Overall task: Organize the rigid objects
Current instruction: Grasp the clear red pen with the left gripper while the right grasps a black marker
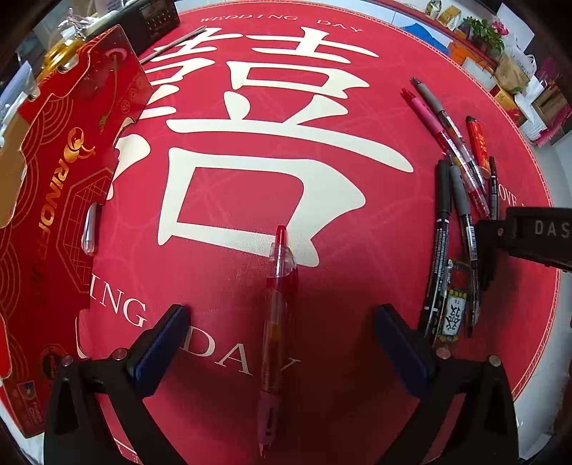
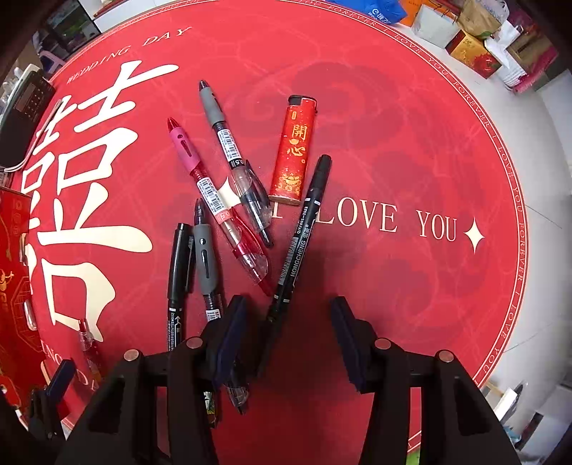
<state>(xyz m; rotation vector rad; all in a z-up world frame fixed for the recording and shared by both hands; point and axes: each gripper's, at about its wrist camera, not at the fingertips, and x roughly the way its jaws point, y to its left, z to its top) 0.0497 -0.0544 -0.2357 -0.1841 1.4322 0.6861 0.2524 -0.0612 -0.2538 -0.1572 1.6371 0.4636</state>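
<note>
A red retractable pen lies lengthwise on the red mat, between the fingers of my left gripper. That gripper is open and its pads stand well clear of the pen. To the right lies a loose pile: a pink-grip red pen, two grey-grip black pens, a red lighter and two black markers. My right gripper points down at the pile, open. The lower end of the HONGCHENG marker lies between its fingers, near the left pad, and neither pad presses on it.
A red gift box with a silver object on it fills the left side. A black device and a metal rod lie at the far edge. Bags and boxes stand on the floor beyond the round table.
</note>
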